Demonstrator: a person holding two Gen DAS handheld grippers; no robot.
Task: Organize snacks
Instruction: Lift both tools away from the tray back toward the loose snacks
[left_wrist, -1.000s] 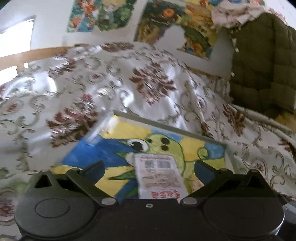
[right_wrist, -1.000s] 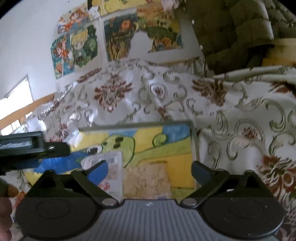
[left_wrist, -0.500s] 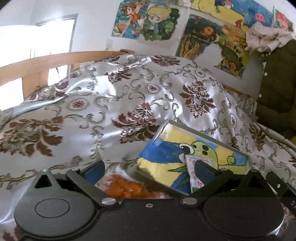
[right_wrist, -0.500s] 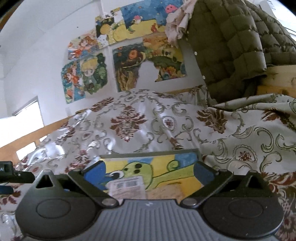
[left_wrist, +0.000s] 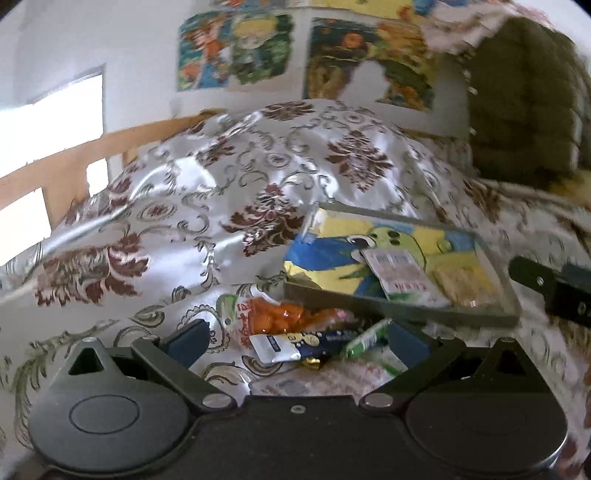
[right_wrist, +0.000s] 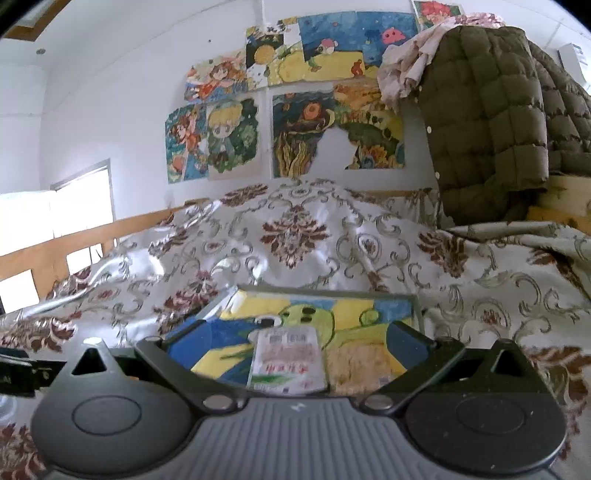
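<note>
A shallow tray (left_wrist: 402, 312) with a painted green frog bottom lies on the patterned bedspread; it also shows in the right wrist view (right_wrist: 325, 293). In it lie a white snack packet (left_wrist: 400, 277) (right_wrist: 286, 360) and a pale cracker pack (left_wrist: 461, 282) (right_wrist: 356, 365). In front of the tray's near left corner lies a loose pile: an orange snack bag (left_wrist: 275, 317), a dark blue bar (left_wrist: 306, 341) and a green stick pack (left_wrist: 365, 338). My left gripper (left_wrist: 295, 339) is open just above this pile. My right gripper (right_wrist: 295, 338) is open and empty over the tray's near edge.
The silky floral bedspread (left_wrist: 207, 206) bulges up behind the tray. An olive quilted jacket (right_wrist: 487, 118) hangs at the right. A wooden bed rail (left_wrist: 74, 155) runs at the left. Paintings (right_wrist: 280, 110) cover the white wall behind. The right gripper's body (left_wrist: 554, 291) shows at the left view's right edge.
My left gripper has swung left off the tray and now hangs over the loose snack pile. My right gripper has pulled back a little. Both stay open.
</note>
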